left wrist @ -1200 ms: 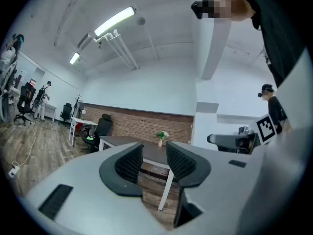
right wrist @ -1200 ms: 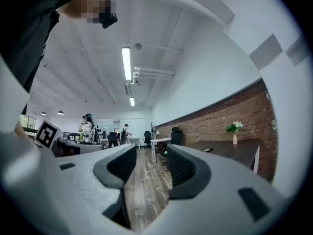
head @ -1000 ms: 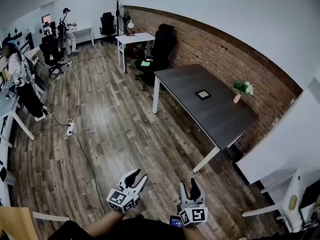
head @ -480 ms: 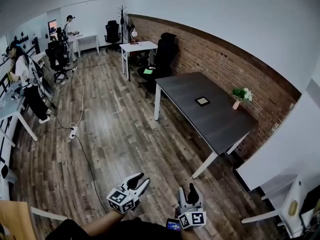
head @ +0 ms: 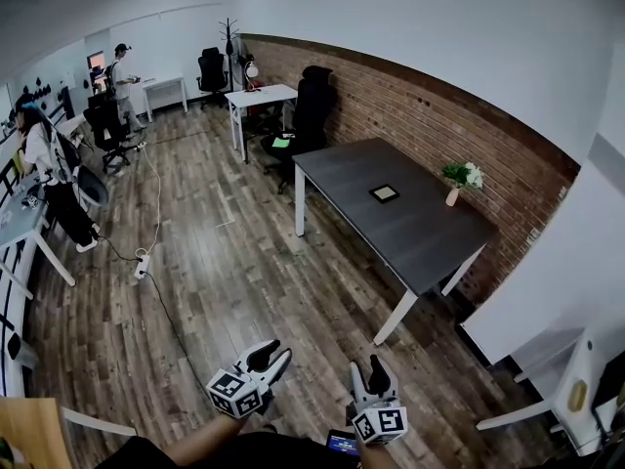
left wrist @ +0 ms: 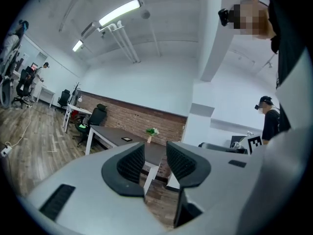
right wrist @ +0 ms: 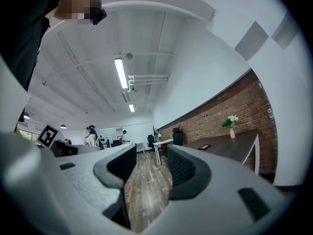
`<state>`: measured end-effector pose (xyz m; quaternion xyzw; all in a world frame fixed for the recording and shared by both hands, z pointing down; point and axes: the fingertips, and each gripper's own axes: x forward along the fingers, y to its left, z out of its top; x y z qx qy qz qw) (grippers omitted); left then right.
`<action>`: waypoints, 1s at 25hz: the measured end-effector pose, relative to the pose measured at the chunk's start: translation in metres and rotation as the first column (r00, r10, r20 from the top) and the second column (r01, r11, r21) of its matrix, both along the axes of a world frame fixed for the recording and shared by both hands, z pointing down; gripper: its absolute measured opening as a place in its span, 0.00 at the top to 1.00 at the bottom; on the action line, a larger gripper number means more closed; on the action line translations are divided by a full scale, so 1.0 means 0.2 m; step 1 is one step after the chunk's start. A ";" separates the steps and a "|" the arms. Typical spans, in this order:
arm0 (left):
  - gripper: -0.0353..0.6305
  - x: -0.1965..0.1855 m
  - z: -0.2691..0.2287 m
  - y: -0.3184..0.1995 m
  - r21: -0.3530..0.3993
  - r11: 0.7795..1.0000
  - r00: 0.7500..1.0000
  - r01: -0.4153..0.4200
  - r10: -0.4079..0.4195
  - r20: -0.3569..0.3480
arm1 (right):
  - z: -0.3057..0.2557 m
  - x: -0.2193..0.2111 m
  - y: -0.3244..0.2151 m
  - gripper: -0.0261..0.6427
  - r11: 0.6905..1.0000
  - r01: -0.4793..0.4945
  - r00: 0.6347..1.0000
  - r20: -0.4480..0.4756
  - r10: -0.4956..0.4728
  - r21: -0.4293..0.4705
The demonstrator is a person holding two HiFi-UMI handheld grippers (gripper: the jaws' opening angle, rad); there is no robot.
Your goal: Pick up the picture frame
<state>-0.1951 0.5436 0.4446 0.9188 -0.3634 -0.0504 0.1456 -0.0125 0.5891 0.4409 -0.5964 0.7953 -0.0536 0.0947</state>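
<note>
The picture frame [head: 384, 193] is small, dark-rimmed and lies flat on the dark table [head: 420, 237] along the brick wall, far ahead of me. It is tiny in the left gripper view [left wrist: 126, 139] and in the right gripper view [right wrist: 205, 146]. My left gripper [head: 269, 353] and right gripper [head: 369, 370] are low at the bottom of the head view, over the wooden floor and well short of the table. Both stand open, with nothing between the left jaws [left wrist: 155, 158] or the right jaws [right wrist: 151, 165].
A vase of flowers [head: 457, 179] stands on the table to the right of the frame. A black office chair [head: 308, 101] is at the table's far end, by a white desk [head: 259, 96]. A cable and power strip [head: 142, 262] lie on the floor. People stand at the far left.
The head view has shifted a little, so the table and frame sit slightly further left. Both grippers stay low, open and almost unmoved.
</note>
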 end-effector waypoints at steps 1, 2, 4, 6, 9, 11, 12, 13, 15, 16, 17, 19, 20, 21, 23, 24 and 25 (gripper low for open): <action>0.74 0.02 0.00 0.01 -0.001 1.000 1.000 0.000 0.000 -0.003 | 0.02 0.05 0.00 0.66 1.000 -0.018 1.000 0.001 0.018 -0.008; 0.74 0.04 0.01 0.02 -0.004 1.000 1.000 -0.002 0.002 -0.004 | 0.03 0.10 0.01 0.66 0.999 -0.036 0.999 0.005 0.036 -0.015; 0.74 0.08 0.03 0.04 -0.010 1.000 1.000 -0.018 0.018 0.009 | 0.06 0.17 0.03 0.66 0.998 -0.059 0.998 0.017 0.059 -0.026; 0.74 0.09 0.05 0.05 -0.018 0.999 0.999 -0.031 0.031 0.032 | 0.08 0.19 0.04 0.66 0.997 -0.065 0.998 0.024 0.066 -0.038; 0.74 0.08 0.08 0.02 -0.033 0.999 0.999 -0.018 0.019 0.036 | 0.13 0.20 0.03 0.66 0.997 -0.063 0.997 0.042 0.066 -0.053; 0.74 0.08 0.10 -0.03 -0.038 0.999 1.000 -0.009 0.010 0.030 | 0.14 0.21 -0.01 0.66 0.997 -0.064 0.996 0.058 0.067 -0.054; 0.74 0.09 0.10 -0.06 -0.037 0.999 1.000 -0.006 0.007 0.028 | 0.14 0.21 -0.03 0.66 0.997 -0.063 0.996 0.061 0.066 -0.052; 0.74 0.09 0.10 -0.10 -0.032 0.999 1.000 -0.004 0.005 0.028 | 0.14 0.21 -0.06 0.66 0.997 -0.061 0.996 0.059 0.064 -0.049; 0.74 0.09 0.10 -0.18 -0.013 1.000 1.000 0.001 -0.001 0.028 | 0.13 0.21 -0.14 0.66 0.997 -0.057 0.997 0.042 0.058 -0.042; 0.74 0.09 0.09 -0.24 0.003 1.000 0.999 0.003 -0.003 0.032 | 0.12 0.21 -0.19 0.66 0.998 -0.054 0.998 0.032 0.056 -0.039; 0.74 0.10 0.07 -0.30 0.020 1.000 0.999 0.002 -0.003 0.041 | 0.11 0.22 -0.25 0.66 0.998 -0.053 0.998 0.024 0.054 -0.037; 0.74 0.11 0.05 -0.42 0.054 0.999 0.997 -0.002 -0.002 0.073 | 0.10 0.22 -0.39 0.66 0.998 -0.046 0.999 0.018 0.047 -0.045; 0.74 0.12 0.04 -0.48 0.065 0.998 0.997 -0.005 -0.001 0.083 | 0.10 0.22 -0.46 0.66 0.998 -0.039 0.999 0.019 0.040 -0.050; 0.74 0.13 0.03 -0.55 0.073 0.997 0.996 -0.006 0.000 0.086 | 0.09 0.21 -0.54 0.66 0.998 -0.031 0.999 0.018 0.032 -0.051; 0.74 0.13 0.00 -0.68 0.081 0.997 0.997 -0.008 0.001 0.083 | 0.06 0.18 -0.68 0.66 0.999 -0.014 1.000 0.011 0.015 -0.043; 0.74 0.13 -0.01 -0.75 0.082 0.997 0.997 -0.008 0.002 0.079 | 0.04 0.17 -0.75 0.66 0.999 -0.008 1.000 0.006 0.008 -0.035; 0.74 0.13 -0.02 -0.82 0.081 0.997 0.997 -0.009 0.003 0.072 | 0.01 0.15 -0.82 0.66 1.000 -0.004 1.000 0.003 0.004 -0.026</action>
